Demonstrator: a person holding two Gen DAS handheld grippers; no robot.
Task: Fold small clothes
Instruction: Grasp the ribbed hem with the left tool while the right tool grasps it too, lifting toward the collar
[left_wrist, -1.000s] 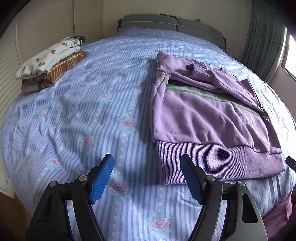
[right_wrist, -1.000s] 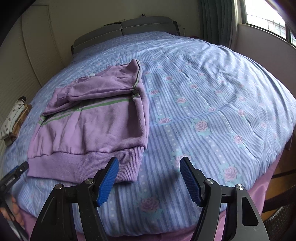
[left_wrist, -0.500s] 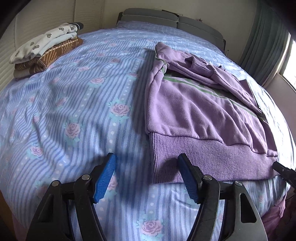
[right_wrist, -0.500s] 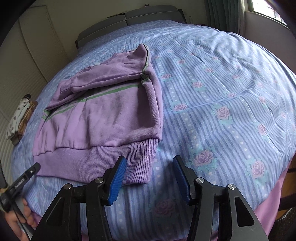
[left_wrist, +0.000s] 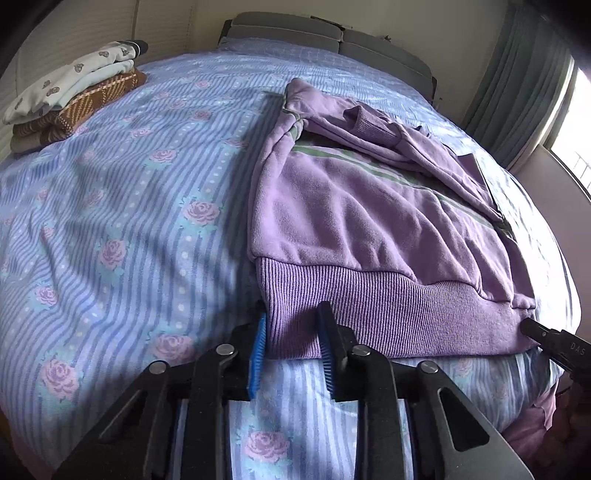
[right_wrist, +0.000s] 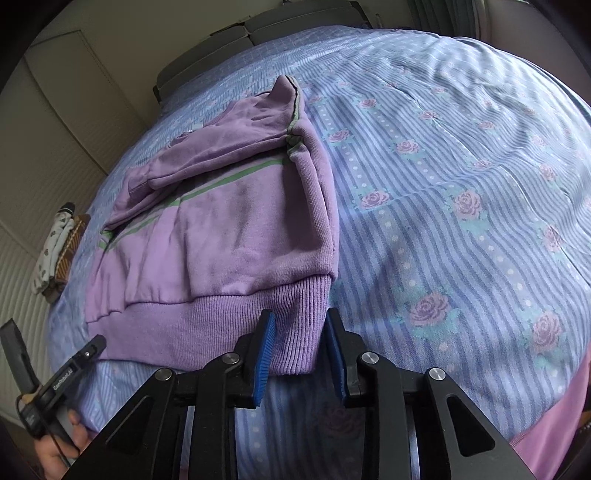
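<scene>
Since the earlier frame you brought both grippers forward and down to the near hem, and both sets of jaws narrowed from wide open to a small gap

Left gripper (left_wrist: 291, 347): blue pads straddled the left corner of the ribbed hem band (left_wrist: 388, 314) of the lilac fleece sweatshirt with green chest stripe (left_wrist: 354, 218). Fabric sat between the pads; jaws partly closed. Whether the pads actually pinched the cloth, I could not tell

Right gripper (right_wrist: 299, 354): same picture at the right hem corner. Ribbing lay between the blue pads, a narrow gap remained on the right side, so contact was not confirmed

Sweatshirt position: flat on the blue striped rose-print bedspread (left_wrist: 122, 229), hem toward you at the near bed edge, sleeves already folded across the chest, collar end pointing to the grey headboard (left_wrist: 325, 33). A stack of folded clothes, white print over brown pattern (left_wrist: 74, 99), sat well apart at the far left

Handling judgement: soft, thick, light fleece, not slippery and not fragile; it would drape and sag between two hold points. The ribbed band was the firmest, densest part, so the two hem corners looked like the right hold. You needed to catch both layers of the band, otherwise the top layer alone would likely peel off when lifted toward the collar
</scene>
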